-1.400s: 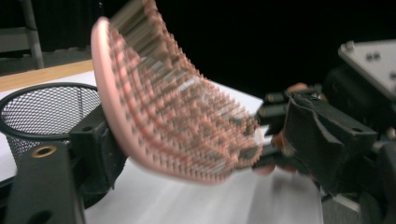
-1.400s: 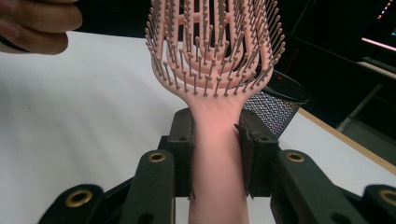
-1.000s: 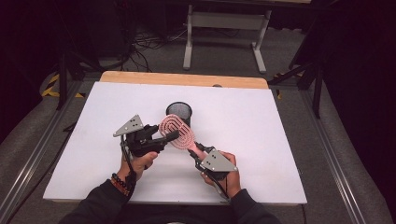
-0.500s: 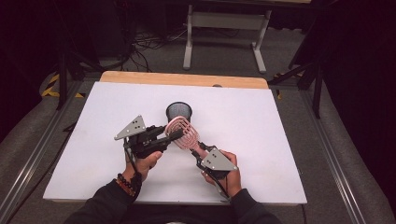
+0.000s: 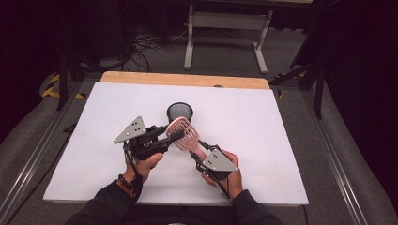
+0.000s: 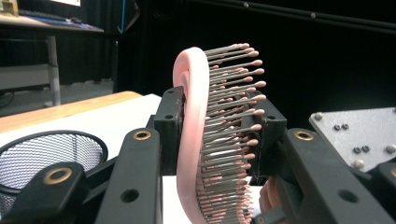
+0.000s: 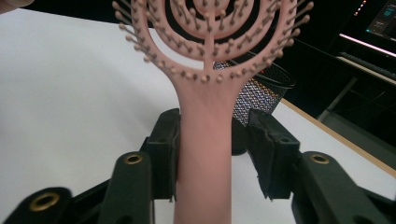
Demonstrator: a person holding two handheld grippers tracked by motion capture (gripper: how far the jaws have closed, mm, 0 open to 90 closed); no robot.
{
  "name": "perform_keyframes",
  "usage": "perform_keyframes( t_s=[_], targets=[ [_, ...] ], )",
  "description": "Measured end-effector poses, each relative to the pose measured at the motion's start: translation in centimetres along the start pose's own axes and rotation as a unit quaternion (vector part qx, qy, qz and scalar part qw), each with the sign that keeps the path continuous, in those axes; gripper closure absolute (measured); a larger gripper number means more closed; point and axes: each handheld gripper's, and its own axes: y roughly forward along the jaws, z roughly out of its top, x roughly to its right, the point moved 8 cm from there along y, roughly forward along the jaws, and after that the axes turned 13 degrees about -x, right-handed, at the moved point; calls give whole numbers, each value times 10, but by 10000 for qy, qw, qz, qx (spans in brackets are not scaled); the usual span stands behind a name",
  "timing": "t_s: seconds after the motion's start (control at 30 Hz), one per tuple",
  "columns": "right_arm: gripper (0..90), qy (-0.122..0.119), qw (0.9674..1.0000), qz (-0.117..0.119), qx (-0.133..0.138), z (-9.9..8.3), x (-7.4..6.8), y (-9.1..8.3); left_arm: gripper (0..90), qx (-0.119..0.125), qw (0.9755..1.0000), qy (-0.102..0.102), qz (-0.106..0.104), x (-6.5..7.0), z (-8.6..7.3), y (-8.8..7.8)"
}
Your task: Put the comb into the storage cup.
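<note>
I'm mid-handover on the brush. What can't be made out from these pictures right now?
- Pink plastic hairbrush: handle end cut off by the right gripper view's bottom edge.
- Black wire-mesh cup: its base is hidden behind the left gripper in the left gripper view.
- Right gripper: too small in the high view to judge the jaw gap.

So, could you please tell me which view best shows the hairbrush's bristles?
The left gripper view: the pink hairbrush stands edge-on, its bristles in profile. The right gripper view shows handle and lower head; the high view shows it small.

Bright lit table, dark surroundings, soft focus
</note>
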Motion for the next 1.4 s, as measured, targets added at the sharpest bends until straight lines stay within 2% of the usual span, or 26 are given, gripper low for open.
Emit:
perform_keyframes(
  t_s=[0.1, 0.37, 0.43, 0.6, 0.73, 0.8, 0.9, 0.93, 1.13, 1.4],
  targets=[
    [477, 14, 10000, 9, -44, -1, 0, 1, 636, 26, 10000, -18, 27, -1, 1, -3],
    [369, 11, 9998, 160, -133, -5, 1, -1, 638, 92, 9998, 95, 136, -5, 6, -13],
    [348, -15, 9997, 185, -182, -7, 2, -2, 638, 101, 9995, 208, 207, -7, 6, -17],
    [312, -21, 9996, 208, -165, -9, 7, -7, 638, 92, 9994, 181, 282, -12, 6, -25],
    [278, 63, 9995, 290, -137, -10, 12, -11, 638, 91, 9986, 232, 457, -18, 7, -33],
    [268, 95, 9996, 245, -132, -12, 17, -13, 638, 84, 9982, 314, 513, -21, 8, -37],
    [260, 158, 9996, 217, -107, -13, 21, -15, 637, 77, 9979, 330, 547, -23, 7, -40],
    [250, 233, 9996, 125, -64, -13, 27, -18, 637, 74, 9978, 354, 561, -25, 7, -44],
    [233, 261, 9997, 25, -10, -13, 32, -22, 638, 95, 9964, 382, 749, -35, 6, -54],
    [180, 373, 9993, -63, -45, -16, 38, -26, 638, 24, 9932, 607, 998, -44, 6, -61]
  ],
)
